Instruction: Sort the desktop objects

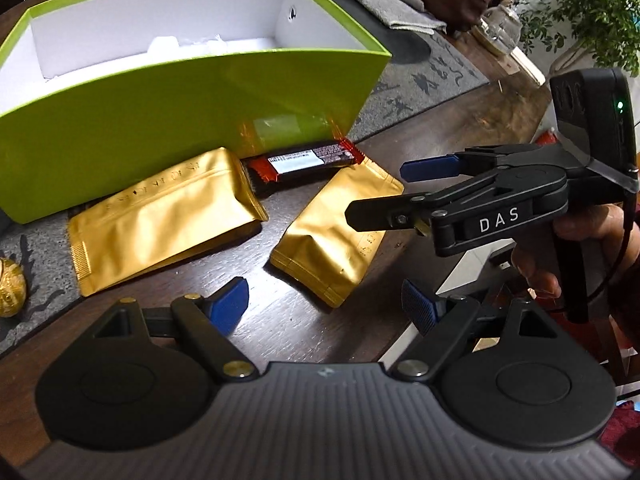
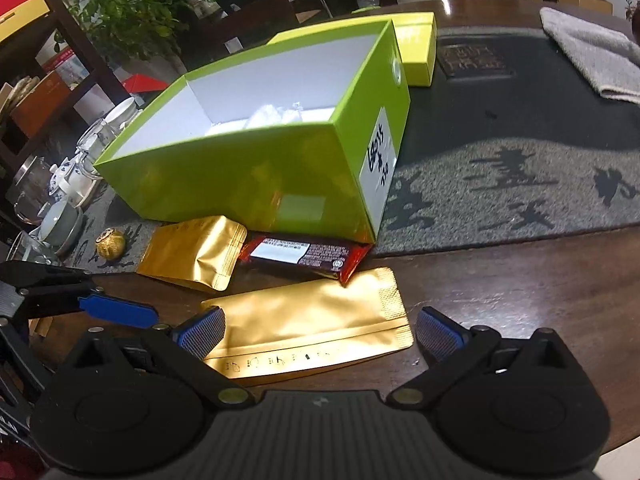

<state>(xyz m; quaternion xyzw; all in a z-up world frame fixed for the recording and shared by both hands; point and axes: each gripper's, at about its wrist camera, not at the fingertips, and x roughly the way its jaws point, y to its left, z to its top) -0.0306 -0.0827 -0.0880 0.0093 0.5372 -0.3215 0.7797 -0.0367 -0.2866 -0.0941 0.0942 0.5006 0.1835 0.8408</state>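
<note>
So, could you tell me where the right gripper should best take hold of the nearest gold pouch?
Probably across the narrow width near the middle of the gold pouch, coming straight down from above. It lies flat on the wooden table, lengthwise between the open fingers of the right gripper, so its long edges give the pads opposing sides.

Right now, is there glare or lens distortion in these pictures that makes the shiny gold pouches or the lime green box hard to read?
Left wrist view: fisheye bows the lime green box wall into a curve; its glossy side mirrors the red snack bar. Right wrist view: soft sheen on the long gold pouch, small print near its edge illegible; the handwritten white label is blurred.
</note>
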